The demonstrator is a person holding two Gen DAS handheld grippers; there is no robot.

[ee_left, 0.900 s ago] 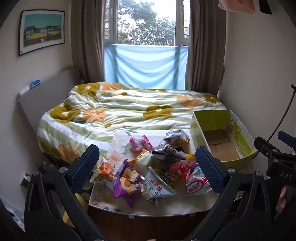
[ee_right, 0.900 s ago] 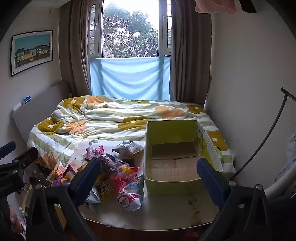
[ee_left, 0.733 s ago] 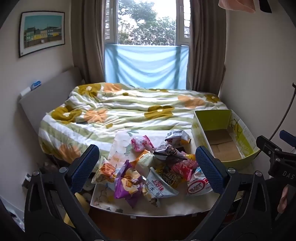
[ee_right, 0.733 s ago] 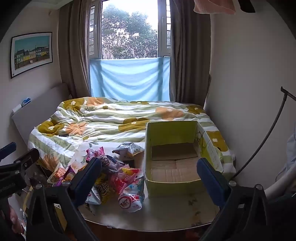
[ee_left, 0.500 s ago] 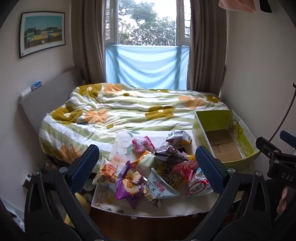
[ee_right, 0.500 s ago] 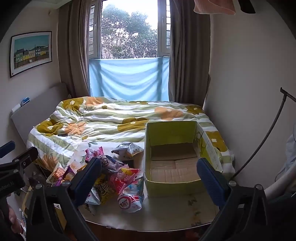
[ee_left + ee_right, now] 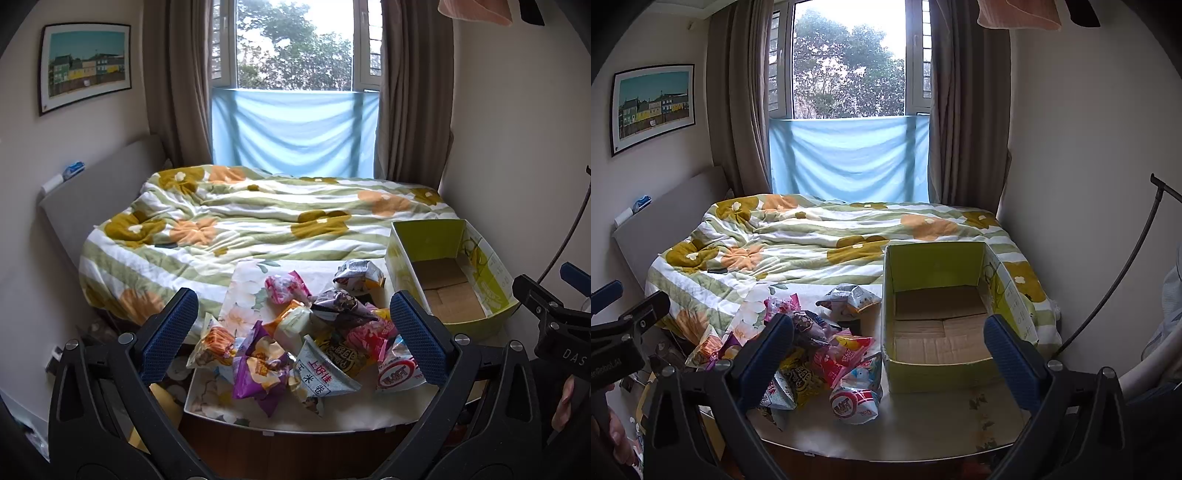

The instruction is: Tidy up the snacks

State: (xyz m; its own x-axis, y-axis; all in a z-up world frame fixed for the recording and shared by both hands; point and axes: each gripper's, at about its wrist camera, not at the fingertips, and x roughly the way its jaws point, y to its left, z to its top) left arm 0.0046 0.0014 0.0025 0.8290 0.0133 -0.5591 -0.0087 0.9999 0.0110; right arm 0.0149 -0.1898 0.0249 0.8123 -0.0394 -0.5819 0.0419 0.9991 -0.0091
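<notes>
Bed with flowered quilt is seen behind a low table. Green cardboard box is set on the table's right part, open-topped, nothing inside. Snack packets are piled just left of it. Left gripper and right gripper are held wide, nothing gripped.

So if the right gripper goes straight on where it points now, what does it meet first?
Probably the green cardboard box: the open right gripper frames its near wall. Its empty inside lies just beyond, though depth is hard to judge.
</notes>
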